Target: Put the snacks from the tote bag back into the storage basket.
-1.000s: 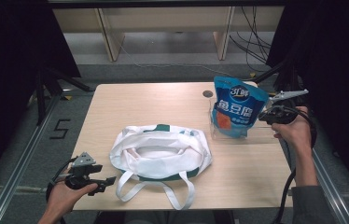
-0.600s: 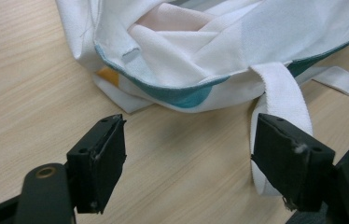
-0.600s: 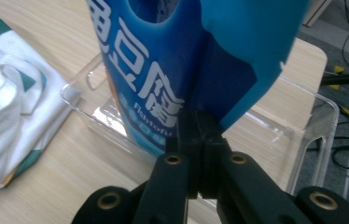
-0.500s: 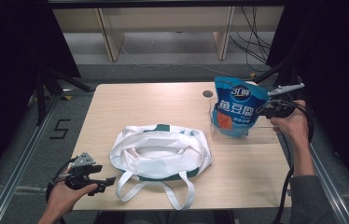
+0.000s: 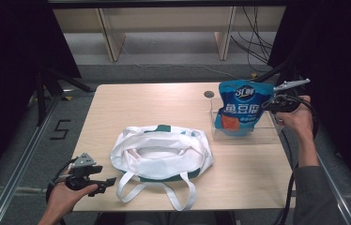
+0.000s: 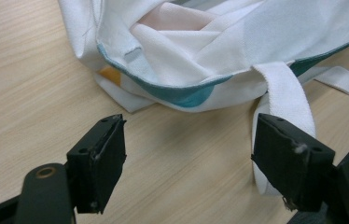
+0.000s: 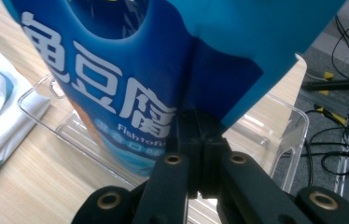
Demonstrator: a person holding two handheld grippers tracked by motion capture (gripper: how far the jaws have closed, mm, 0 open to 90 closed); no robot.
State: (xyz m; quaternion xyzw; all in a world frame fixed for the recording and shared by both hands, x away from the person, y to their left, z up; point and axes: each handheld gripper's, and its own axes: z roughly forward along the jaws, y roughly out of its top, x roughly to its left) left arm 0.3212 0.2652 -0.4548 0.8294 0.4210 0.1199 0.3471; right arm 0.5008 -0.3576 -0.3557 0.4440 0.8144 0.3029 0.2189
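On the wooden table (image 5: 173, 105), right claw (image 5: 270, 104) clamps a blue "鱼豆腐" bag (image 5: 239, 110); left claw (image 5: 110, 180) gapes.

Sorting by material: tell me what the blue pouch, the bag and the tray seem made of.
Pouch: glossy printed plastic film, judging by its sheen and creases.
Bag: white woven cloth, likely cotton canvas; soft folds, stitched teal trim.
Tray: clear rigid plastic, probably acrylic; see-through walls with bright edges.
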